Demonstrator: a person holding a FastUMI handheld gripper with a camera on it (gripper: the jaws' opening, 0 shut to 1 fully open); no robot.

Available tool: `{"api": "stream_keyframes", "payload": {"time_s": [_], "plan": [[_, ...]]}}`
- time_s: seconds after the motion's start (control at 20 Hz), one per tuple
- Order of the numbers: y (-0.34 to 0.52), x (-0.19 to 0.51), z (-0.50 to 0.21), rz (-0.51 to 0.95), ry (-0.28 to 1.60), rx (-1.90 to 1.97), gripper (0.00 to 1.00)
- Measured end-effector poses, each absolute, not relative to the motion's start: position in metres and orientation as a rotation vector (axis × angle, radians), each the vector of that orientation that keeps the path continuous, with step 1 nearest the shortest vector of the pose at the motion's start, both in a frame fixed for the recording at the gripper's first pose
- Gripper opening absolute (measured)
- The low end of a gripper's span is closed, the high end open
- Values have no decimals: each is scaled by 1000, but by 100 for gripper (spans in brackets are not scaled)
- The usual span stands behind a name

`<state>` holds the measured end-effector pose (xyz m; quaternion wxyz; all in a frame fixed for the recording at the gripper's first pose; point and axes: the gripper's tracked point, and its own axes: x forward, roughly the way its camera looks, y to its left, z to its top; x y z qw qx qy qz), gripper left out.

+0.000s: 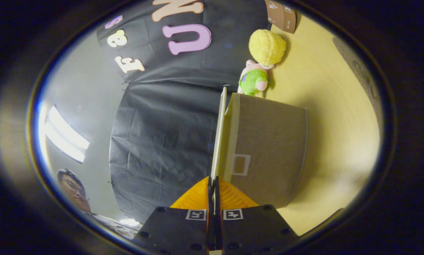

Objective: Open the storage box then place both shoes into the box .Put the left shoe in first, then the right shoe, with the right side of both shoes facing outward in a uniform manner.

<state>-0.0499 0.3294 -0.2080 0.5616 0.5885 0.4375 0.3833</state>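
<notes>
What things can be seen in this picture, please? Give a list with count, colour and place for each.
storage box: one, grey-brown fabric, on the table just ahead of the tongs
lid: one, pale, thin, seen edge-on, running from between the fingers along the box's open side
label window: one, pale frame, on the box's wall near the fingers
plush toy: one, yellow head, green body, pink limbs, on the table beyond the box
cardboard box: one, brown, beyond the toy
table: one, light yellow wood
ceiling light: one, white
person: one, beside the booth's wall
tongs: one, fingers closed on the lid's edge
</notes>
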Motion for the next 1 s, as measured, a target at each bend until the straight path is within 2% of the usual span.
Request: {"api": "stream_keyframes", "payload": {"time_s": [0.3, 1.0], "plan": [[334, -29, -157, 968, 957, 1326, 4], [362, 24, -98, 1015, 916, 1146, 4]]}}
